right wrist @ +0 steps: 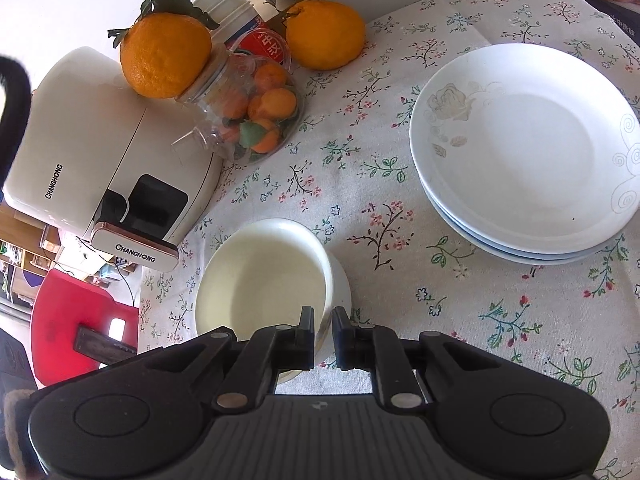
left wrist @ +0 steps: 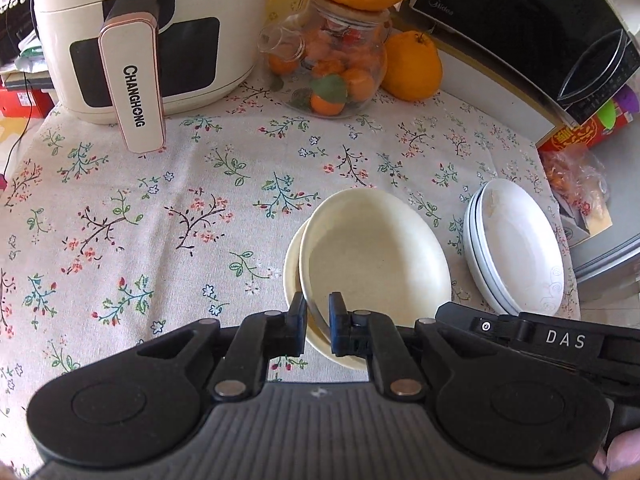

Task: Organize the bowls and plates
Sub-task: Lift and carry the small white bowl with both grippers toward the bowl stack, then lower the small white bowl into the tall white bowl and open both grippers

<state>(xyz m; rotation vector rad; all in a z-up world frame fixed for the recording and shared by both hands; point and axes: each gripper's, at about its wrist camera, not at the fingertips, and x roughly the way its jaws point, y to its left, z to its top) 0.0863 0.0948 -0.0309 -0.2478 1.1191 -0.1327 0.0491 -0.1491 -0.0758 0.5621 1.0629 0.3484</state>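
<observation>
Two cream bowls sit nested on the floral tablecloth [left wrist: 160, 220]. The upper bowl [left wrist: 376, 256] [right wrist: 260, 284] lies tilted inside the lower bowl [left wrist: 291, 276] [right wrist: 342, 292]. My left gripper [left wrist: 318, 320] is shut on the near rim of the upper bowl. My right gripper [right wrist: 324, 326] is shut on that bowl's rim too; its black body [left wrist: 560, 338] shows at the right of the left wrist view. A stack of white plates [left wrist: 516, 248] [right wrist: 528, 152] stands just right of the bowls, apart from them.
A cream air fryer [left wrist: 148, 40] [right wrist: 100, 152] stands at the back left. Beside it is a glass jar of small oranges [left wrist: 332, 68] [right wrist: 248, 120] topped by a big orange [right wrist: 166, 56], with another orange [left wrist: 412, 66] and a black microwave [left wrist: 520, 20]. A red chair [right wrist: 80, 320] stands past the table's edge.
</observation>
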